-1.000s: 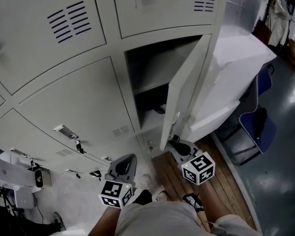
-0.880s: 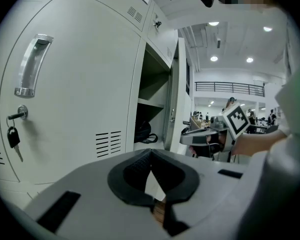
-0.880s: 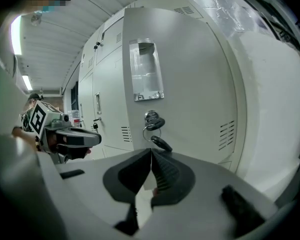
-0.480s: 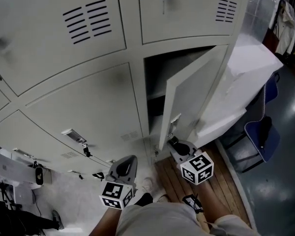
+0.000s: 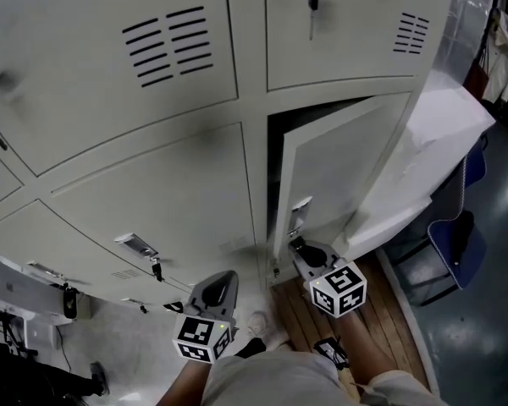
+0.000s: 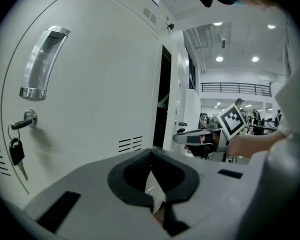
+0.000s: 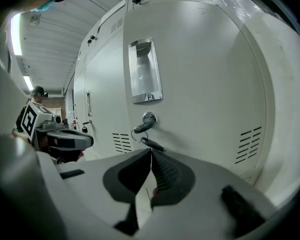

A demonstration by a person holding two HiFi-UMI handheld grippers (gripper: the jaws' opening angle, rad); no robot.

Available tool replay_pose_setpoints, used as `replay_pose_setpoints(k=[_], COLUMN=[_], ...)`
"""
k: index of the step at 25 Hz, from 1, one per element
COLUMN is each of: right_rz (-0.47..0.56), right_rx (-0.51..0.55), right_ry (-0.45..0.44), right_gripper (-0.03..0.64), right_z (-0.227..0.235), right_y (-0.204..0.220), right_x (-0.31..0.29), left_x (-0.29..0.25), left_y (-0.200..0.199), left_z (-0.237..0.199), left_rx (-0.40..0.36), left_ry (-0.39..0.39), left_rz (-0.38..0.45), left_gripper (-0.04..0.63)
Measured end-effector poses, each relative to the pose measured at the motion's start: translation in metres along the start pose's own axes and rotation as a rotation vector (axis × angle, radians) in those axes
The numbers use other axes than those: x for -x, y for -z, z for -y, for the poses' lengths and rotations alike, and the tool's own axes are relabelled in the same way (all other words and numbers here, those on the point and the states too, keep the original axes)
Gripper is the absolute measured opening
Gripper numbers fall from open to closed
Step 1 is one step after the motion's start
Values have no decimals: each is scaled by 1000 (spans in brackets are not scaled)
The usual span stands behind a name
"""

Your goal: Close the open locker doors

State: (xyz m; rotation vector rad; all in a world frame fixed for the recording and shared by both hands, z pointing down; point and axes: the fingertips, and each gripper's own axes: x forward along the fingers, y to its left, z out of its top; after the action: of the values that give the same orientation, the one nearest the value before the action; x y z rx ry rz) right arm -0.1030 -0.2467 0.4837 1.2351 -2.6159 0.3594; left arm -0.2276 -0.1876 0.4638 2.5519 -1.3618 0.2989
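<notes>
The one open locker door (image 5: pixel 334 172) at the lower right stands ajar, with a narrow dark gap (image 5: pixel 278 155) along its left side. My right gripper (image 5: pixel 297 245) is shut, its tips against the lower edge of that door beneath the handle (image 5: pixel 300 203). In the right gripper view, the shut right gripper (image 7: pixel 151 156) faces the door's recessed handle (image 7: pixel 145 71) and keyed lock (image 7: pixel 148 120). My left gripper (image 5: pixel 223 277) hangs shut and holds nothing, in front of a closed locker door (image 6: pixel 95 84). The shut left gripper (image 6: pixel 151 156) is apart from that door.
Closed lockers with keys and handles fill the wall (image 5: pixel 152 176). A white sheet-covered block (image 5: pixel 436 142) and a blue chair (image 5: pixel 453 235) stand to the right. Wooden boards (image 5: pixel 298 311) lie underfoot, and white equipment (image 5: pixel 17 290) sits at the lower left.
The open door has swung towards shut and the dark gap has narrowed. My right gripper stayed on the door's lower edge. The left gripper barely moved.
</notes>
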Motion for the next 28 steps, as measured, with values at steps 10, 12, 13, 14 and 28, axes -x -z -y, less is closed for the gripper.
replay_pose_setpoints(k=[10,12,13,14,28], right_rz=[1,0,0,0,2], right_rx=[0,-1,-2,-2,-3], right_ry=[-3,-3,-4,-4,4], right_gripper=[28,28,28,28,28], right_z=[7,9,9,10,16], right_y=[-7,-8,-9,-9,-14], right_x=[-22,-25,-27,-28,-42], left_x=[-9,-10,-11,-11,-12], left_y=[-4,-5,-5,-5,-4], left_z=[-8,-9,-10,-10,-14], left_rx=[4,4,4,5,2], left_ry=[7,8,11,14,28], left_rz=[5,5,4,2,-6], left_gripper=[14,14,14,14,14])
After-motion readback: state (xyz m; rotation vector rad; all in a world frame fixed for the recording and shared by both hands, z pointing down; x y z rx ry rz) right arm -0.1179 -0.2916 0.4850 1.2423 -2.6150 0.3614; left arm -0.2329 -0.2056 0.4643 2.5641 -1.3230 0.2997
